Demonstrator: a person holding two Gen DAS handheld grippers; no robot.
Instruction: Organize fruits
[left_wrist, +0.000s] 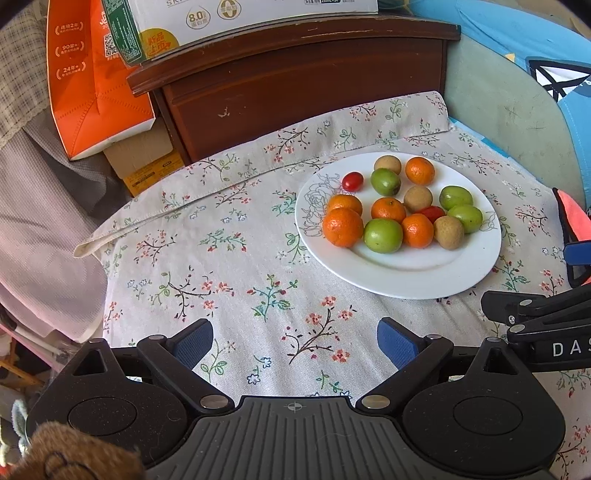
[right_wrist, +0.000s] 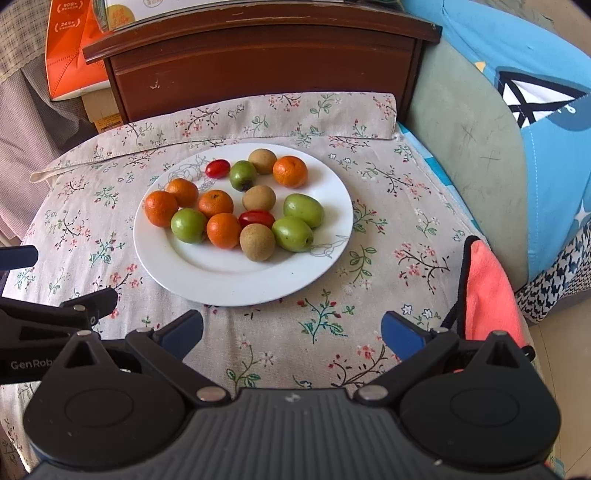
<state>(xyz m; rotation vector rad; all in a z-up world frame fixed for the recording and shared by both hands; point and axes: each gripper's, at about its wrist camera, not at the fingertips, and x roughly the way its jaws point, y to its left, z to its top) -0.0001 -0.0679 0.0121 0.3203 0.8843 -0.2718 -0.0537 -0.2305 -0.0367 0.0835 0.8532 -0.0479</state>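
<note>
Fruit, mixed orange mandarins, green jujubes, brown longans and red cherry tomatoes, is lying jumbled on the round white ceramic plate (right_wrist: 236, 284) atop the floral cloth. Left gripper (left_wrist: 295, 343) and right gripper (right_wrist: 291, 334) are hovering spread, holding nothing. Advisable: taking edge pieces first, pinching gently.

Lived-in home, likely bedroom or living corner. Floral cloth (right_wrist: 388, 206) over small table, dark wooden cabinet (right_wrist: 258, 62) behind, blue patterned bedding (right_wrist: 535, 122) at right, orange carton (left_wrist: 92, 74) and milk box (left_wrist: 221, 22) stacked, white plate (right_wrist: 229, 280) of mixed fruit.
</note>
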